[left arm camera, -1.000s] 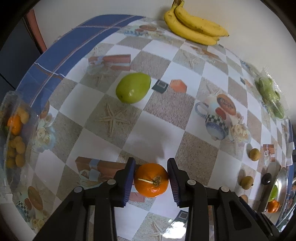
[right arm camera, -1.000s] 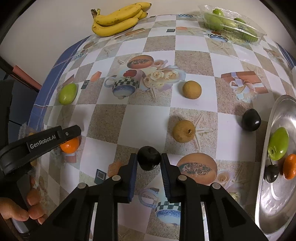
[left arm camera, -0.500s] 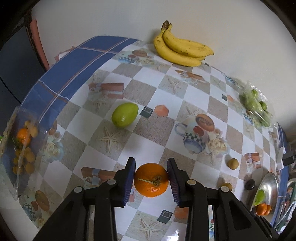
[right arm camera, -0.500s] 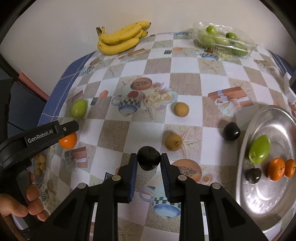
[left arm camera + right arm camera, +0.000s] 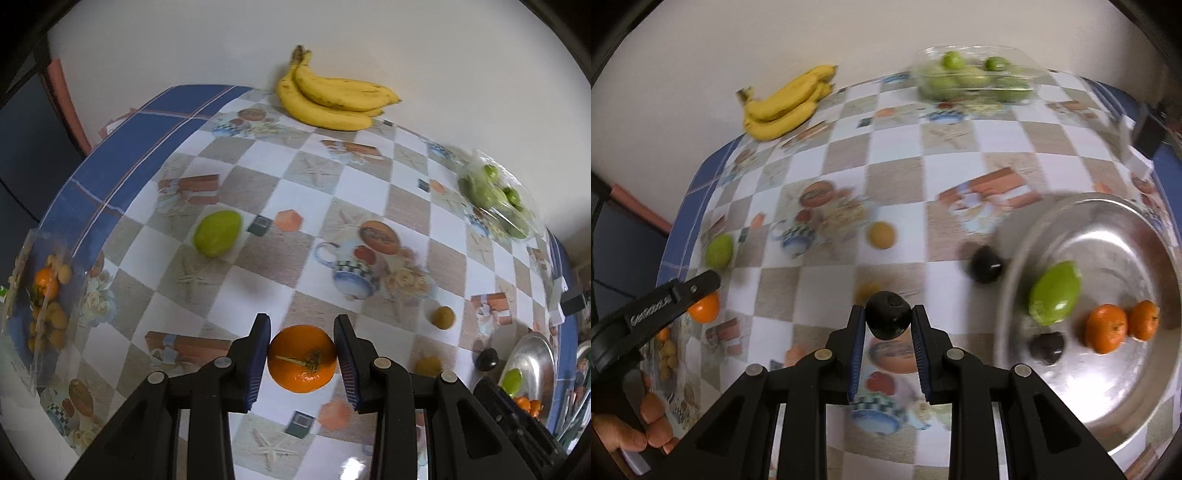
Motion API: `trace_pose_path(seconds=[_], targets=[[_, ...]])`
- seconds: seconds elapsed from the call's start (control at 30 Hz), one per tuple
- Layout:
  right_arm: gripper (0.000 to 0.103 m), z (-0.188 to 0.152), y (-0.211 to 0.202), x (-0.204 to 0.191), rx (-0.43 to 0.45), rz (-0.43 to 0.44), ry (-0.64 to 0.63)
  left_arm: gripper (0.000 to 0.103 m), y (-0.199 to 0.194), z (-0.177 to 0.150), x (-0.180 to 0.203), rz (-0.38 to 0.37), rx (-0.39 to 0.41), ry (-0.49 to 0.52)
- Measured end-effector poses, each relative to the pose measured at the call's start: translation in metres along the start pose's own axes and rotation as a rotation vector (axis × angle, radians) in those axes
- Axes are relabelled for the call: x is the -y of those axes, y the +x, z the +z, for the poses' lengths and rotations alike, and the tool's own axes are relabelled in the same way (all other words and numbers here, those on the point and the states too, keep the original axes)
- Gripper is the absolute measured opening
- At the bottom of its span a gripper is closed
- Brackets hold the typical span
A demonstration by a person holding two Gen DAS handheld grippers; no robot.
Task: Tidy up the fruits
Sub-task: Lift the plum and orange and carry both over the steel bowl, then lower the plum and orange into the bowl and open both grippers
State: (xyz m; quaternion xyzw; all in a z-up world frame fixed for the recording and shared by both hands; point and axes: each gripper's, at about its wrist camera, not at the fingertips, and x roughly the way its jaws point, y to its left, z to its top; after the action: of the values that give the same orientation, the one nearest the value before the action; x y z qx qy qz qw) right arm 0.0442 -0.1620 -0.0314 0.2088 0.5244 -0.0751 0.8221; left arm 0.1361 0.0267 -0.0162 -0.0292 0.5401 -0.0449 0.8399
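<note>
While both grippers hang above the checkered surface (image 5: 369, 192), each carries fruit. Left gripper (image 5: 302, 354): jaws closed on an orange (image 5: 302, 358), stem end facing the camera, pads touching both sides. Right gripper (image 5: 888, 321): jaws narrow, clamped on a dark round fruit (image 5: 888, 319).

Landmark: the metal tray (image 5: 1126, 406), at the surface's right end. In it lie a green mango (image 5: 1055, 292), two oranges (image 5: 1106, 326) touching each other just right of the mango, and a dark fruit (image 5: 1047, 347) below the mango. Just outside the tray's left rim sits another dark fruit (image 5: 986, 264), near or touching the rim; blur prevents telling which. The held dark fruit hangs left of the tray, clear of its rim. A tan round fruit (image 5: 882, 234) lies further left of the tray; a second one, partly hidden behind the held dark fruit, is blurred. A second green mango (image 5: 218, 232) rests well left of the tray, near the blue border. Bananas (image 5: 332, 99) lie far from the tray, at the wall edge. A clear box of green fruit (image 5: 975, 75) stands beyond the tray, also by the wall. A clear box of small fruit (image 5: 48, 302) sits at the far left edge, opposite the tray. The held orange hangs well left of the tray, above the surface's near part.
</note>
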Motion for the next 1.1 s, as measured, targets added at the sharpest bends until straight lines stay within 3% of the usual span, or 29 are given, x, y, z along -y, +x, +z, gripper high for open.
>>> trace_pose_path(seconds=[0.37,0.53,0.73,1.1], targets=[[0.026,0.010,-0.036,0.081,0.062,-0.068,0.172,0.038,-0.020,-0.018,0.082,-0.043,0.037,0.174],[0.026,0.007,-0.055,0.112,0.091,-0.101,0.225,0.038,-0.032,-0.036,0.128,-0.110,0.041,0.271],[0.026,0.000,-0.079,0.137,0.131,-0.125,0.262,0.038,-0.040,-0.066,0.180,-0.198,0.009,0.398],[0.026,-0.026,-0.083,0.164,0.098,-0.152,0.305,0.038,-0.017,-0.117,0.230,-0.226,-0.119,0.550]])
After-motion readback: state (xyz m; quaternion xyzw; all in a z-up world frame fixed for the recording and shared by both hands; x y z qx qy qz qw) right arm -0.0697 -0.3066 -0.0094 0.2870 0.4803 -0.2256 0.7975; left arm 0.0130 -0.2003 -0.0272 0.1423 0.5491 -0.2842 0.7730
